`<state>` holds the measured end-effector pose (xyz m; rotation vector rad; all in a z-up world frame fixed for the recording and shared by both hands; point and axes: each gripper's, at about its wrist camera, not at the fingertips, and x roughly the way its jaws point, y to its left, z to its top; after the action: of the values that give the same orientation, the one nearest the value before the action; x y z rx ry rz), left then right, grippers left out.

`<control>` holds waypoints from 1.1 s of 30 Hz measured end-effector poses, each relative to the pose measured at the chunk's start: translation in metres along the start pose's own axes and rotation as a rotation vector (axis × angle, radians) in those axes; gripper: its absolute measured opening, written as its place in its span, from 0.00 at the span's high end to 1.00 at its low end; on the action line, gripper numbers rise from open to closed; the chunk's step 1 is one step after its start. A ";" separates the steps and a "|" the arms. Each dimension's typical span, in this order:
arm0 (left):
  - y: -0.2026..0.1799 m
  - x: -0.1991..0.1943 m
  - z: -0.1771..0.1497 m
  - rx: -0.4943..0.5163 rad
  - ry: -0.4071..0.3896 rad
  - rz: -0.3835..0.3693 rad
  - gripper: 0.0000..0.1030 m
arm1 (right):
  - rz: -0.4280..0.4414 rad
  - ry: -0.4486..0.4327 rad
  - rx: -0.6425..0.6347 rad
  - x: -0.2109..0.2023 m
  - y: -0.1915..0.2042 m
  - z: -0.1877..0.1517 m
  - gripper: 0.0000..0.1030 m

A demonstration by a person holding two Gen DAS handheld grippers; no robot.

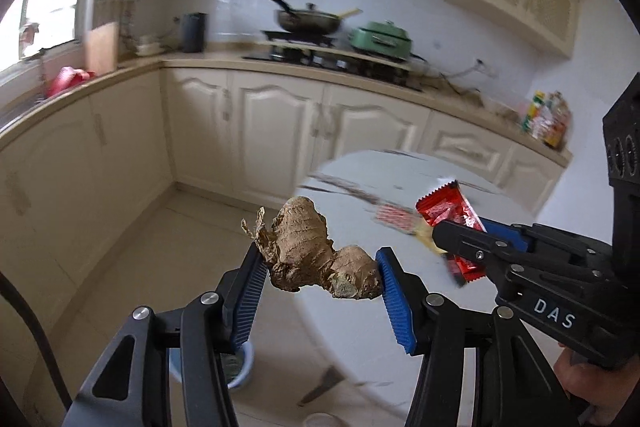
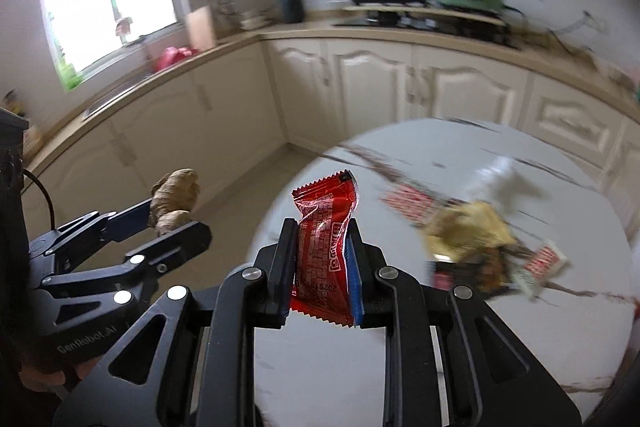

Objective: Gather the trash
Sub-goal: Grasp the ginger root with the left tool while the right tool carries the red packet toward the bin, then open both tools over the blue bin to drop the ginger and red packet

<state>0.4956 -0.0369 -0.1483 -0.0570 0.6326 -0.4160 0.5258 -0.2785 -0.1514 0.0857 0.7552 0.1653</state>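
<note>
My left gripper (image 1: 320, 269) is shut on a brown knobbly piece of ginger (image 1: 316, 251) and holds it in the air past the left edge of the round white table (image 1: 400, 179). It also shows in the right wrist view (image 2: 176, 203). My right gripper (image 2: 320, 247) is shut on a red snack wrapper (image 2: 326, 243) and holds it upright above the table. That wrapper shows in the left wrist view (image 1: 452, 219), at the right. More trash lies on the table: red-and-white wrappers (image 2: 408, 201) and a crumpled yellow-brown wrapper (image 2: 468, 231).
A blue bin (image 1: 240, 367) stands on the tiled floor below my left gripper. Cream cabinets and an L-shaped counter (image 1: 280, 67) run behind, with a stove, a wok (image 1: 308, 19) and a green pot (image 1: 380, 39). The background is motion-blurred.
</note>
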 end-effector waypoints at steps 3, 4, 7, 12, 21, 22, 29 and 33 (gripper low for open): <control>0.043 -0.026 -0.011 -0.049 -0.007 0.047 0.50 | 0.055 0.007 -0.043 0.012 0.042 0.002 0.79; 0.052 -0.032 -0.014 -0.059 -0.007 0.062 0.50 | 0.085 0.013 -0.061 0.020 0.061 0.002 0.79; 0.096 -0.044 -0.030 -0.111 0.021 0.124 0.50 | 0.141 0.043 -0.097 0.047 0.101 -0.004 0.79; 0.169 -0.038 -0.065 -0.220 0.112 0.219 0.50 | 0.197 0.149 -0.175 0.119 0.163 -0.024 0.79; 0.231 0.057 -0.130 -0.326 0.359 0.192 0.50 | 0.146 0.374 -0.176 0.264 0.163 -0.069 0.79; 0.236 0.067 -0.134 -0.331 0.387 0.187 0.50 | 0.134 0.406 -0.173 0.281 0.158 -0.075 0.79; 0.269 0.137 -0.166 -0.378 0.530 0.180 0.49 | 0.109 0.545 -0.115 0.361 0.122 -0.108 0.79; 0.285 0.158 -0.171 -0.391 0.569 0.208 0.44 | 0.111 0.577 -0.104 0.386 0.111 -0.113 0.79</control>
<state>0.6132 0.1744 -0.4255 -0.2488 1.2646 -0.0947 0.7114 -0.0976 -0.4787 -0.0223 1.3160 0.3421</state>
